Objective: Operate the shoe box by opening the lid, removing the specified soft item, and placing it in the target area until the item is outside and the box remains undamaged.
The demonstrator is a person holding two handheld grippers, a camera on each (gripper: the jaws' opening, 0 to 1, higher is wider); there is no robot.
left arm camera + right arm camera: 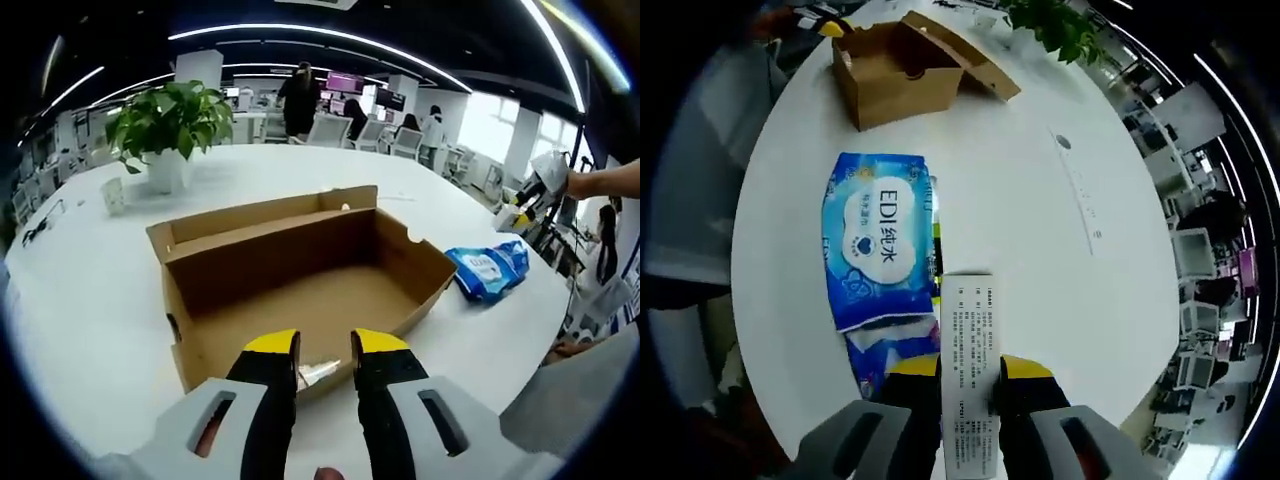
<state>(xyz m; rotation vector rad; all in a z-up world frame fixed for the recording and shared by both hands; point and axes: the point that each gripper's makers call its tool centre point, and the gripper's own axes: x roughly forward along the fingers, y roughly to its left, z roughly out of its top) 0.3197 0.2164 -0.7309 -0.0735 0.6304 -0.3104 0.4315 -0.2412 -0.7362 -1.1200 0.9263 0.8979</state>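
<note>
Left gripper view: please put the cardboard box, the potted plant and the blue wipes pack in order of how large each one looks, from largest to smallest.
1. Cardboard box, by far the largest.
2. Potted plant.
3. Blue wipes pack.

The plant stands farther from the camera than the pack, so only apparent size is ranked here, not true size.

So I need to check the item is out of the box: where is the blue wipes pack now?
The blue wipes pack lies flat on the white table, outside the open shoe box; in the left gripper view it sits right of the box.

I'm seeing the open shoe box (300, 290) sitting on the table (90, 300). The wipes pack (490, 268) is lying right of it, the potted plant (170, 130) standing behind.
</note>
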